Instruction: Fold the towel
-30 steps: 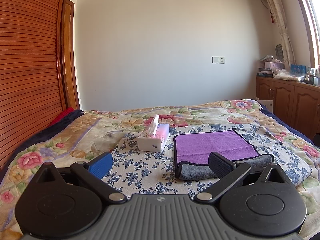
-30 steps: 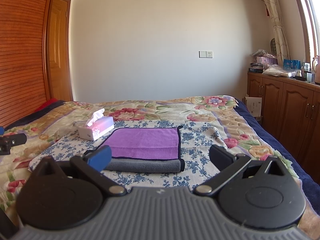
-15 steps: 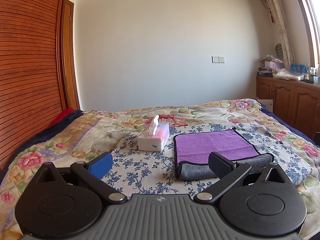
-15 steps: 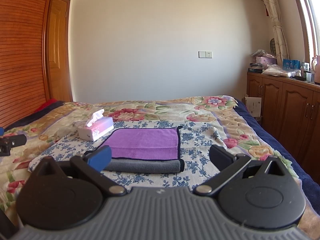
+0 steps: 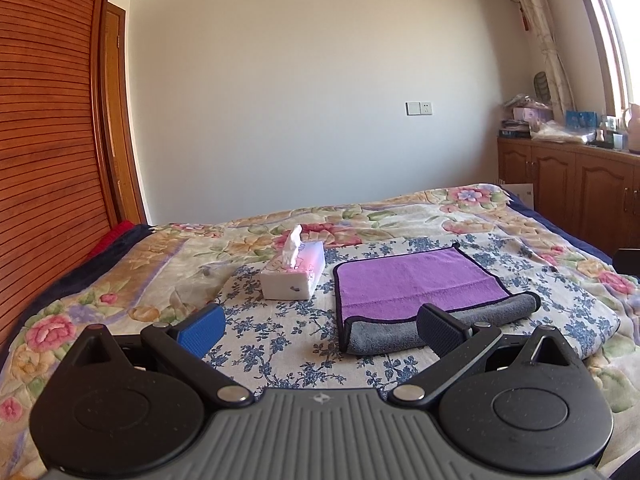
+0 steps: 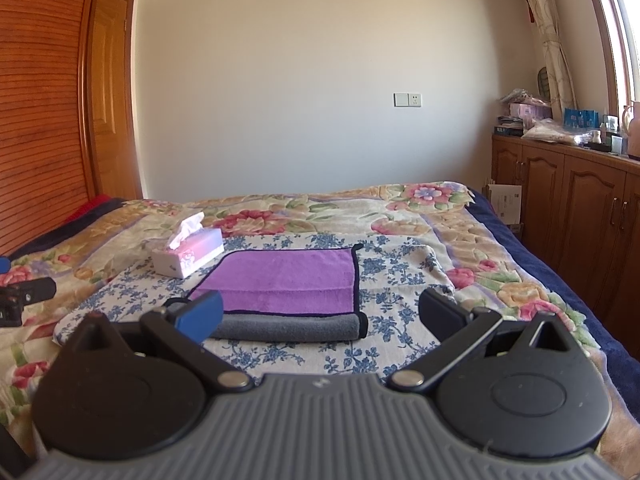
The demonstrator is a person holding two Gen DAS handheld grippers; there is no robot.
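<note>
A purple towel (image 5: 412, 276) with a grey underside lies on the blue-flowered cloth on the bed. Its near edge is folded over, so a grey band shows along the front. It also shows in the right wrist view (image 6: 288, 280). My left gripper (image 5: 320, 324) is open and empty, held above the bed just short of the towel's left front corner. My right gripper (image 6: 320, 314) is open and empty, held just short of the towel's grey front fold. The left gripper's tip shows at the left edge of the right wrist view (image 6: 24, 300).
A tissue box (image 5: 292, 276) stands just left of the towel; it also shows in the right wrist view (image 6: 188, 256). The floral bedspread (image 5: 120, 280) covers the bed. Wooden cabinets (image 6: 580, 216) line the right wall and a slatted wooden wardrobe (image 5: 44, 160) the left.
</note>
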